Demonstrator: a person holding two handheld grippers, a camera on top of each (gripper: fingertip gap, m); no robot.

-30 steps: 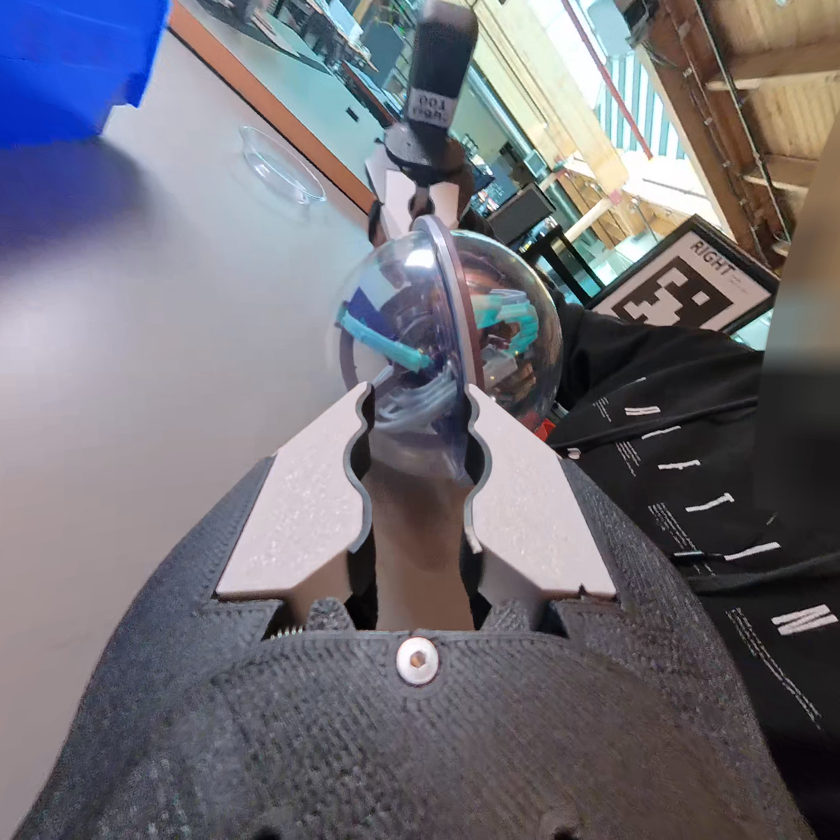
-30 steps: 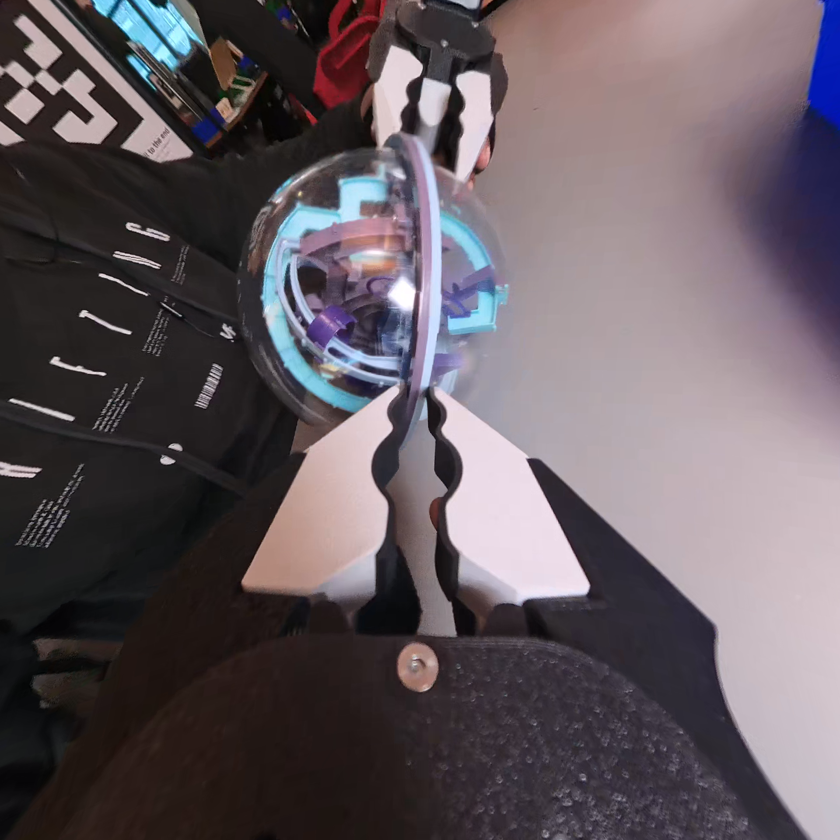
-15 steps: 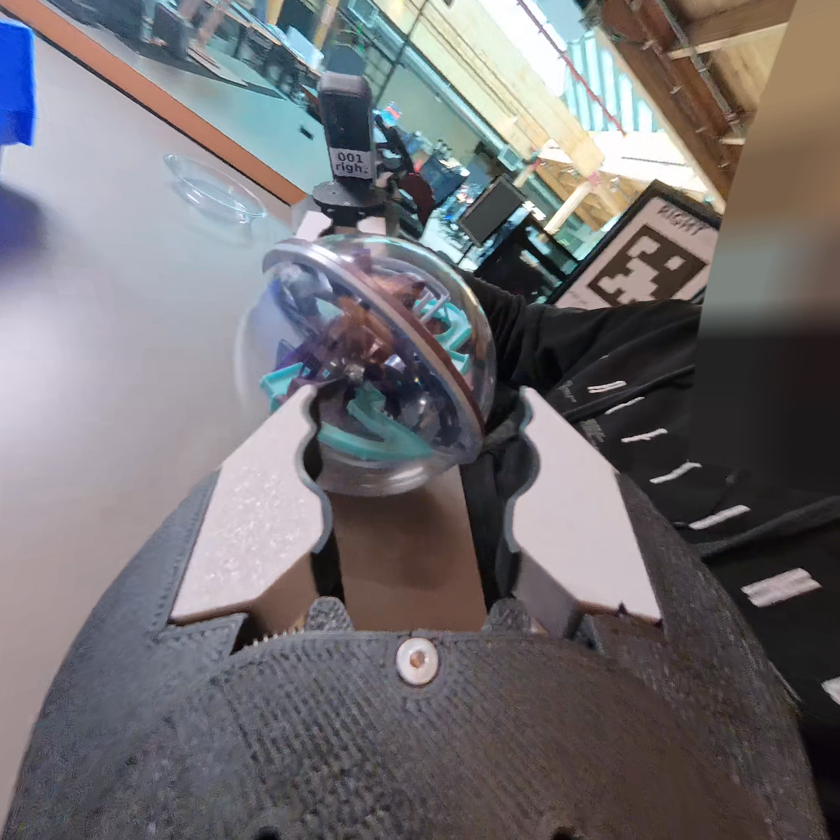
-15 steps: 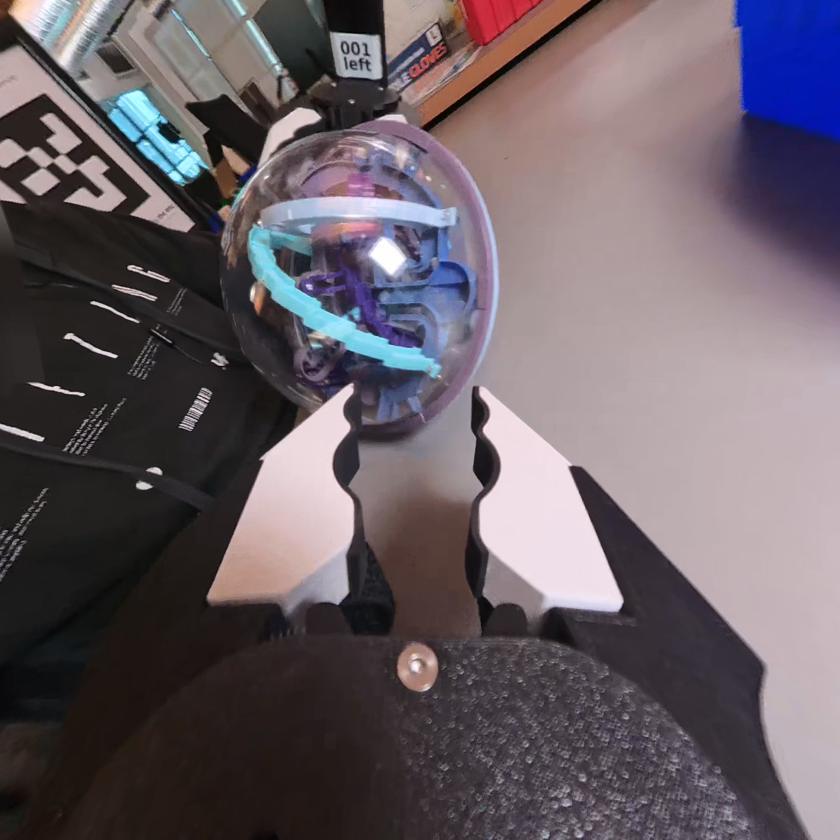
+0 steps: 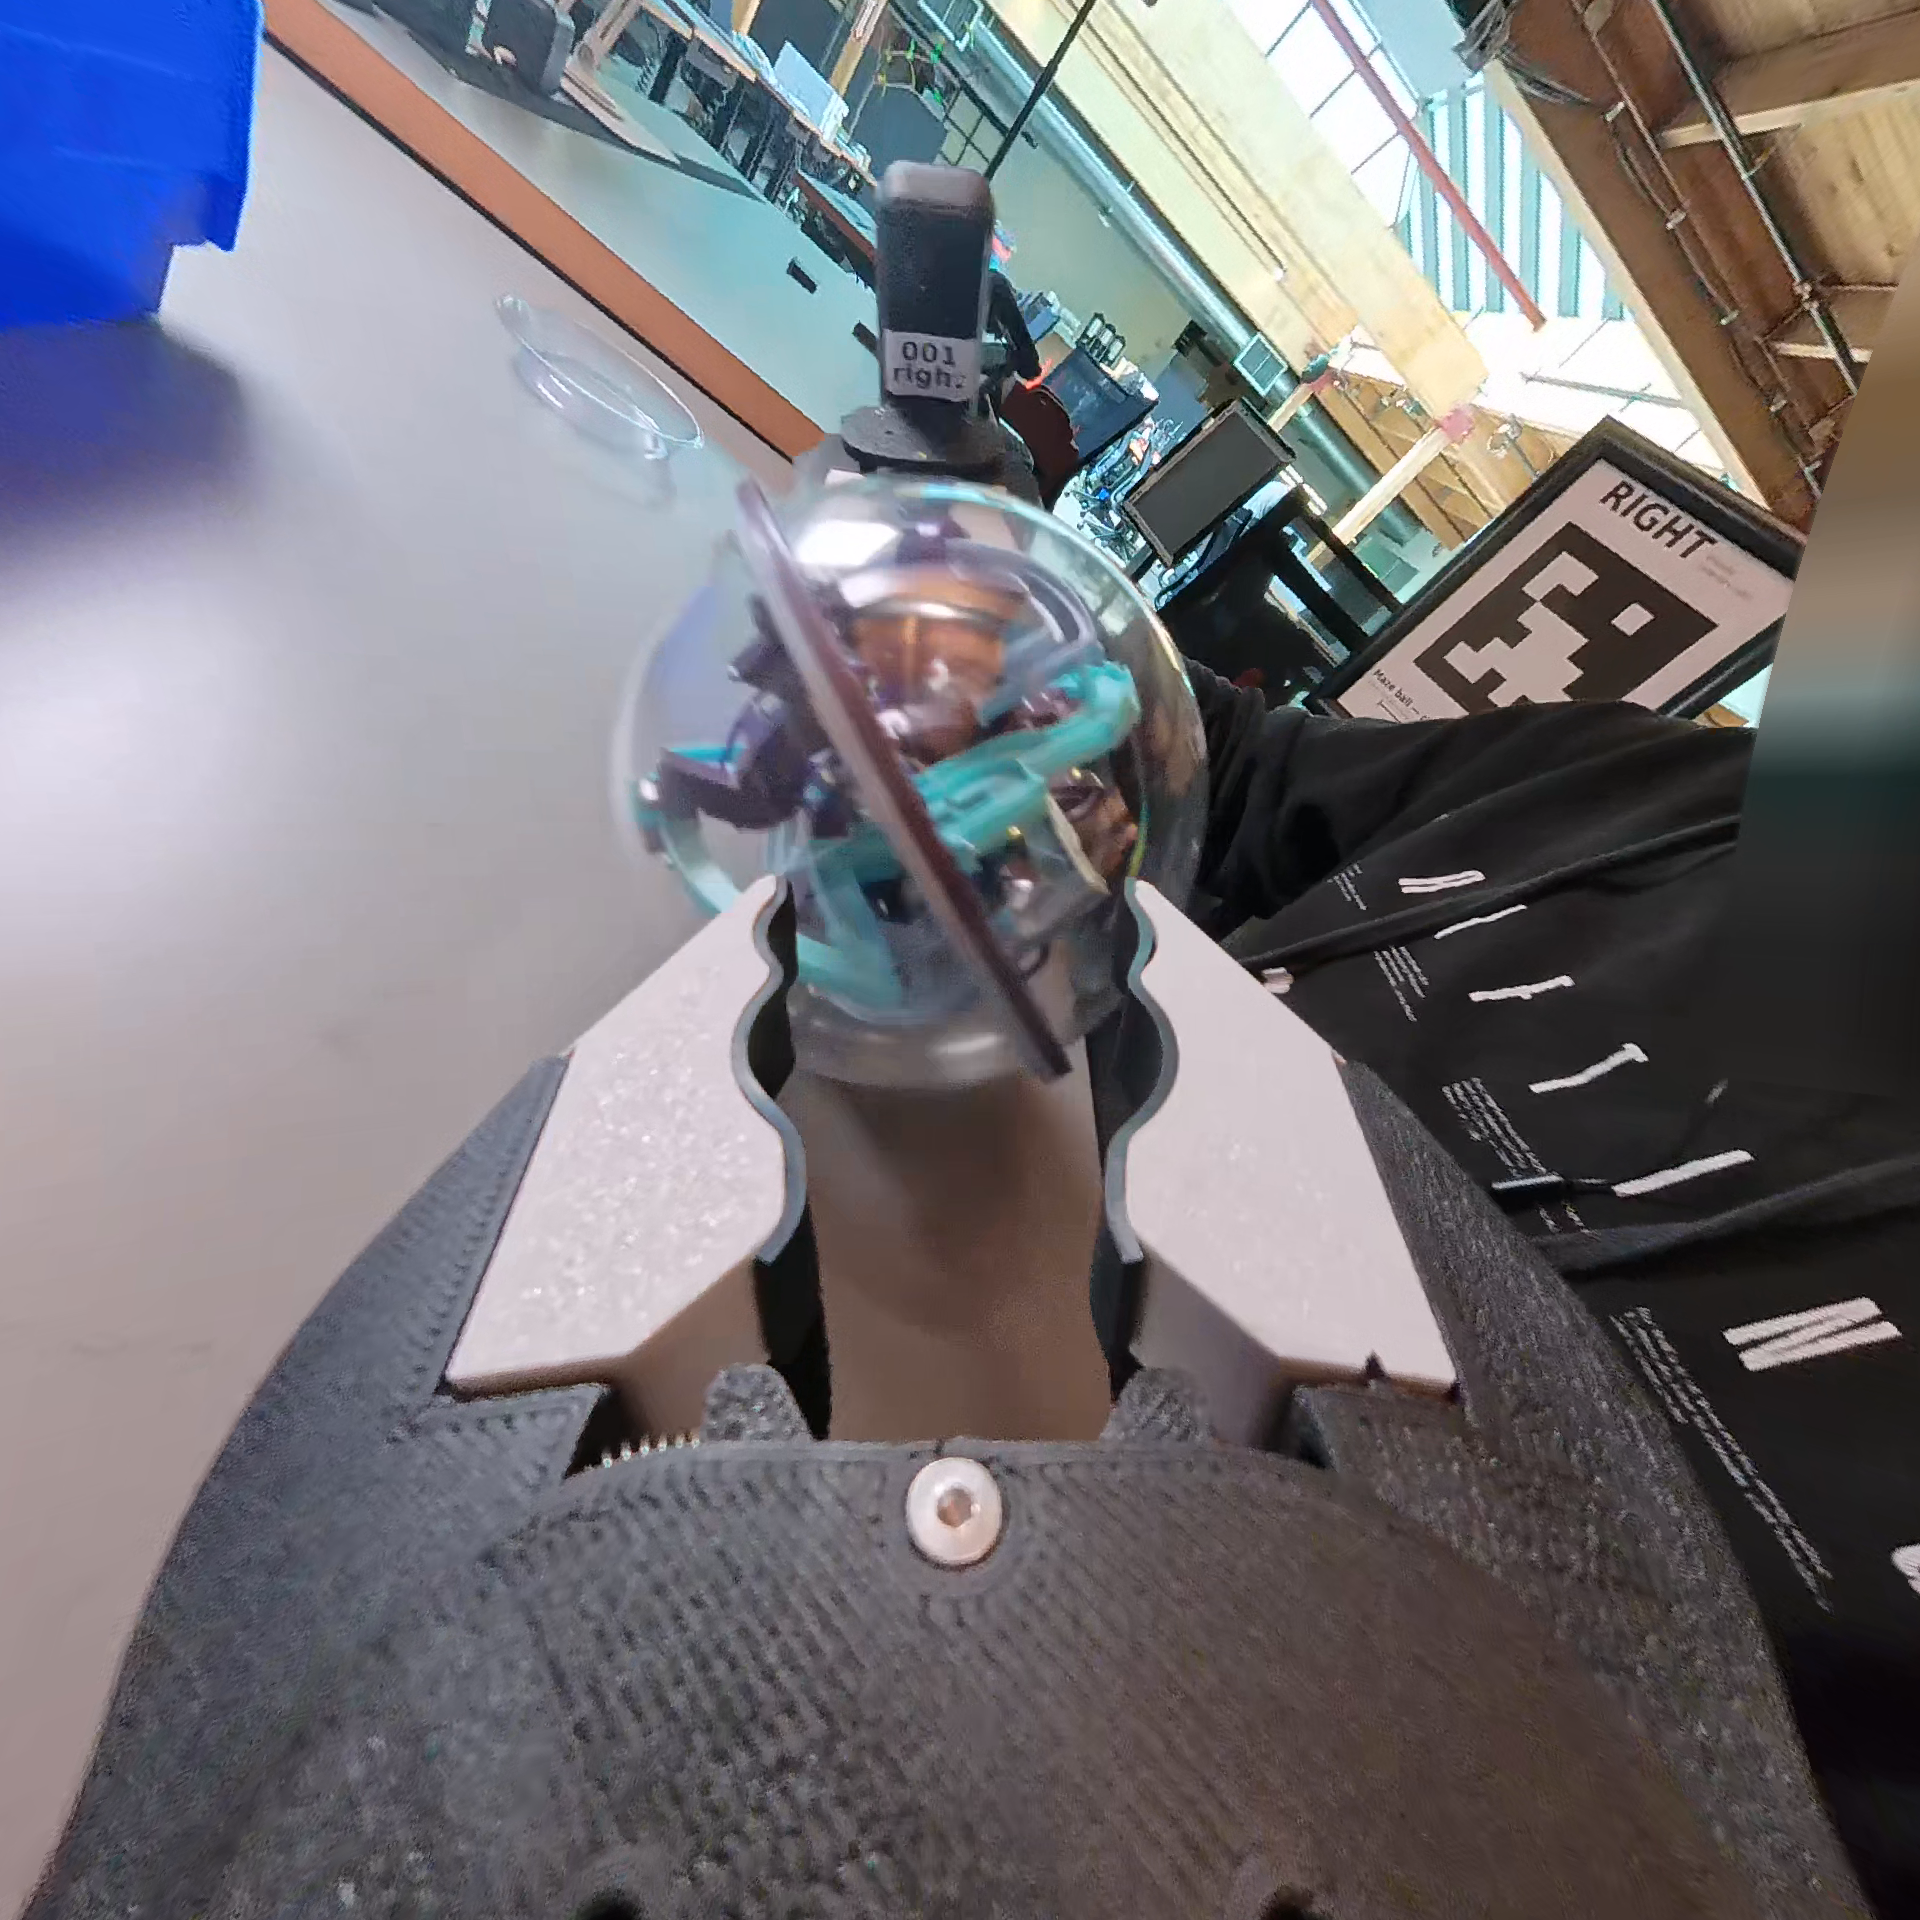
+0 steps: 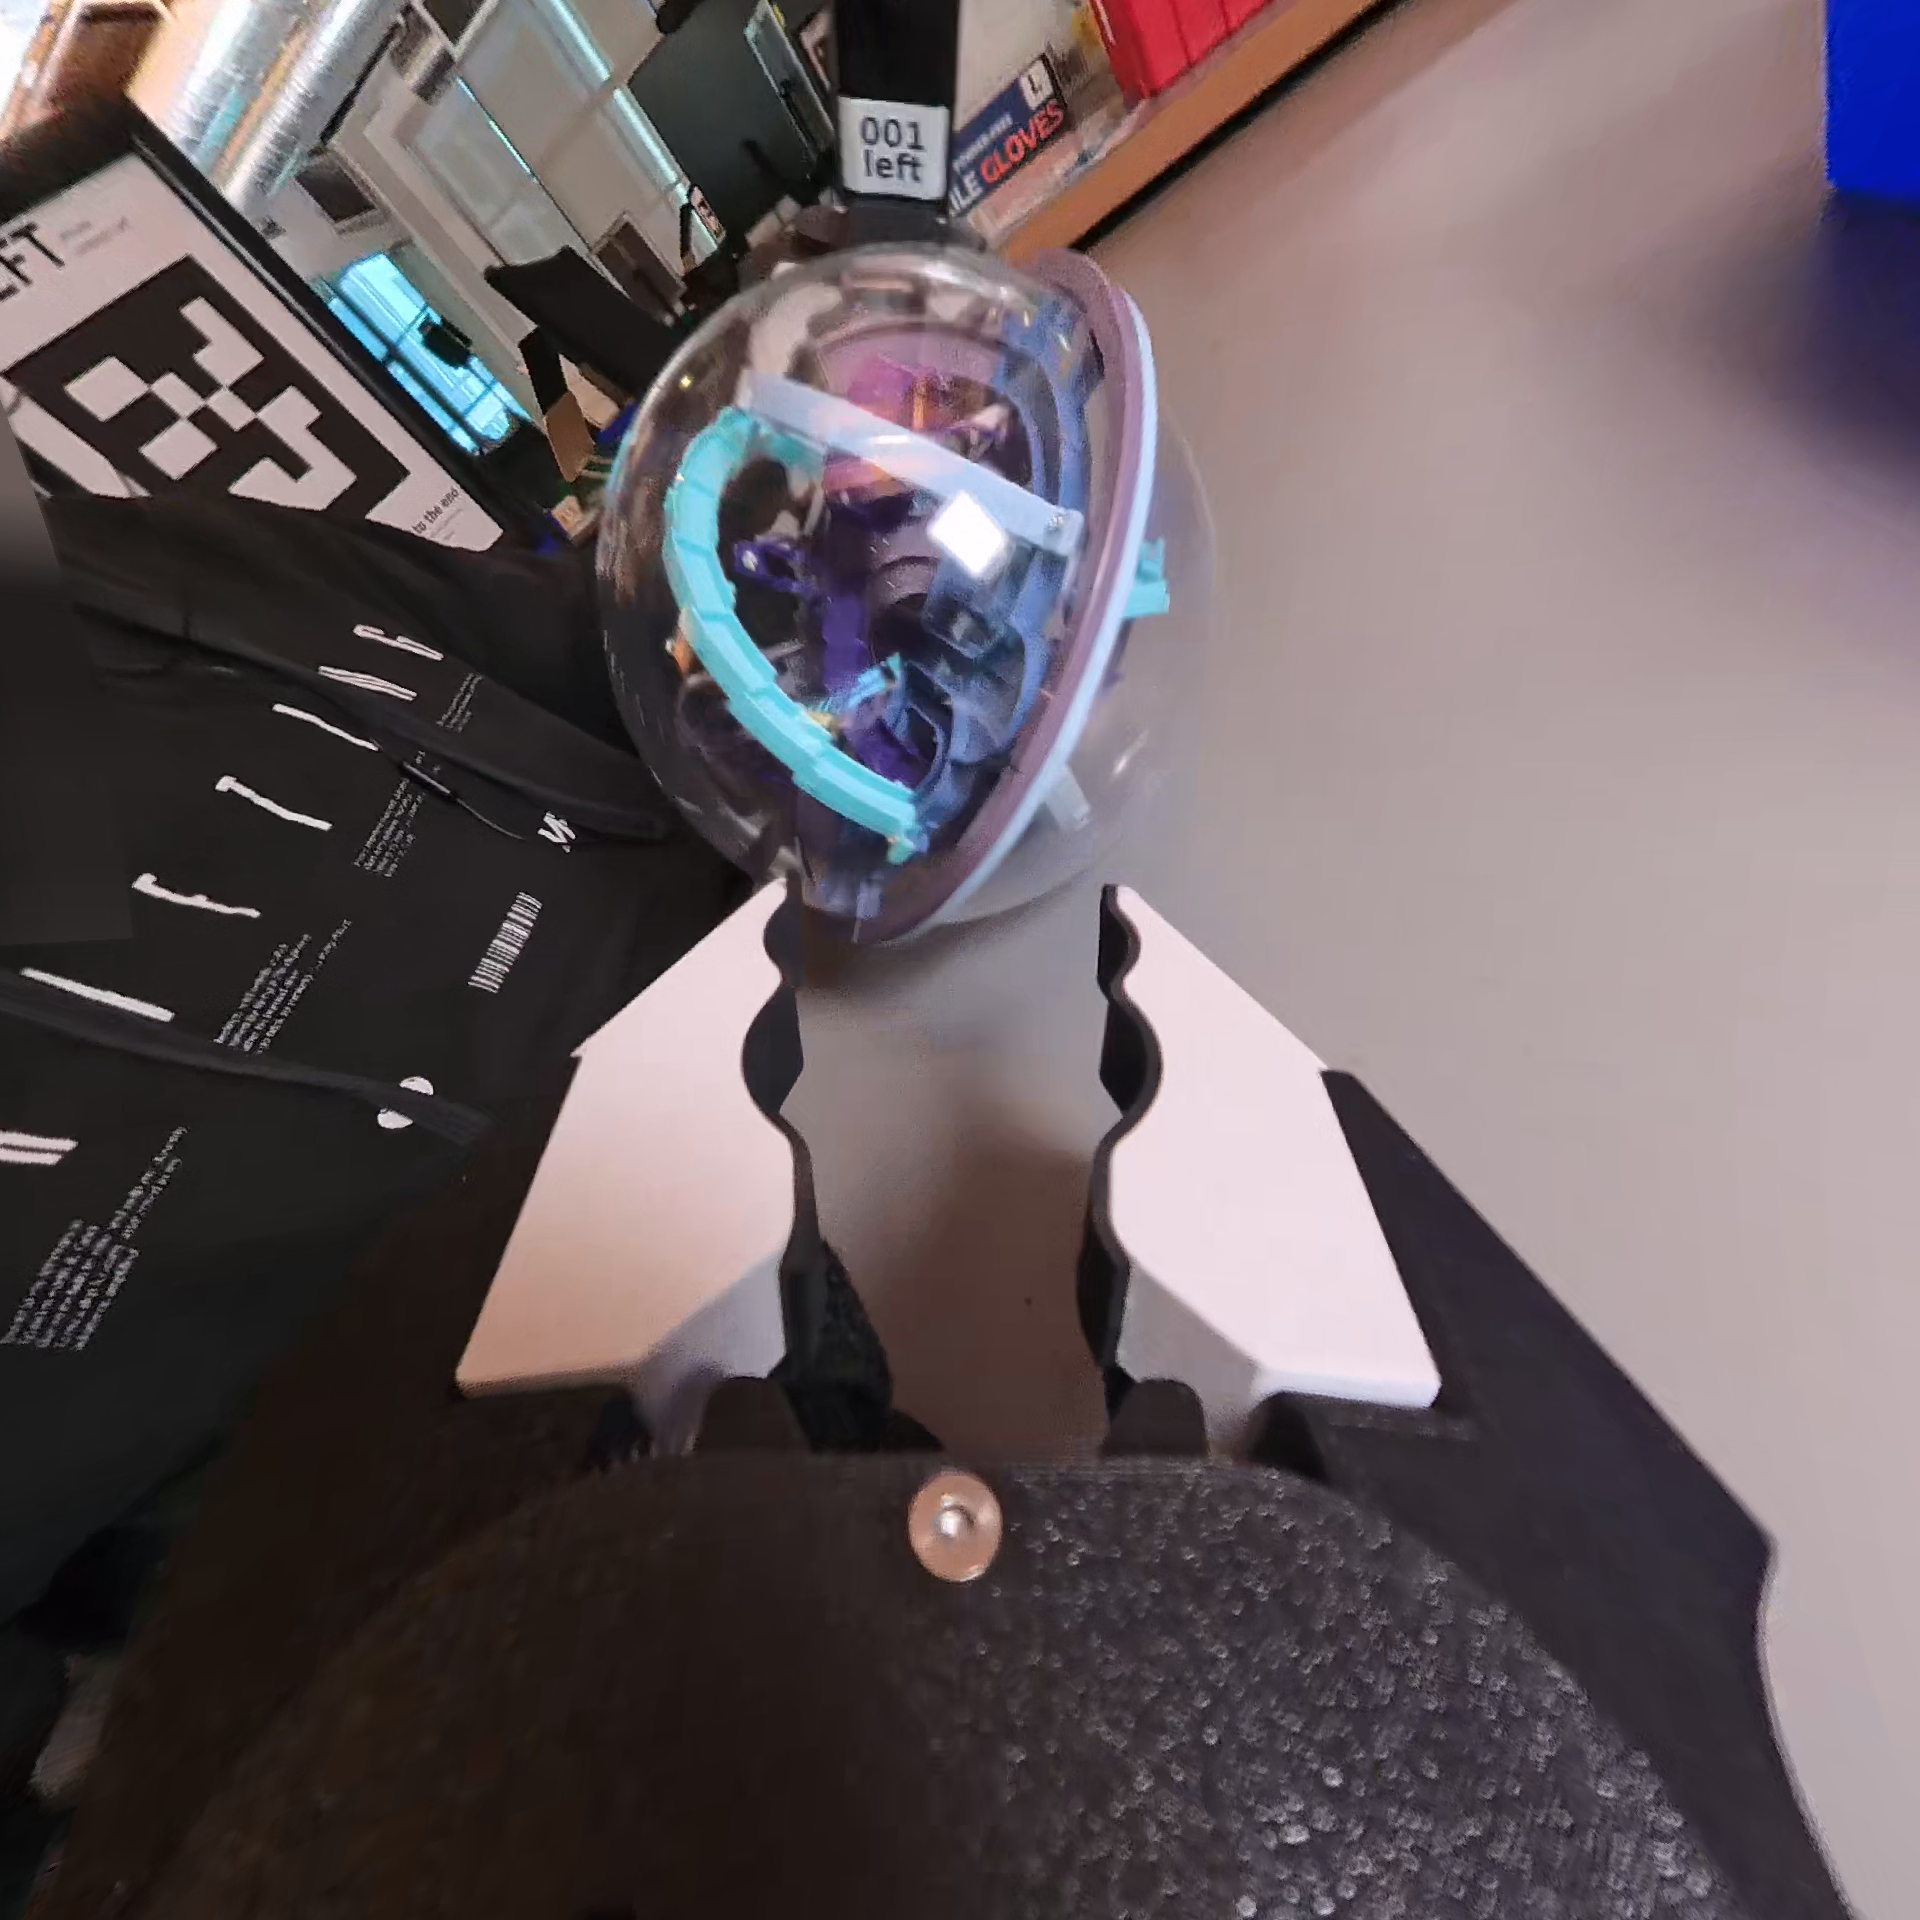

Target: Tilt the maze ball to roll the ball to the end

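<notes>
The clear plastic maze ball [image 5: 914, 769], full of teal and purple tracks with a purple rim around its middle, is up off the grey tabletop [image 5: 312, 727], pinched end to end between the two claws. The left claw [image 5: 951, 914] has its fingers spread, cupping the near end of the sphere. The right claw [image 6: 940, 914] is spread too, its tips at the ball's other end. The rim sits tilted. A shallow clear dish [image 5: 592, 379] lies farther back, near a blue bin [image 5: 104, 156].
</notes>
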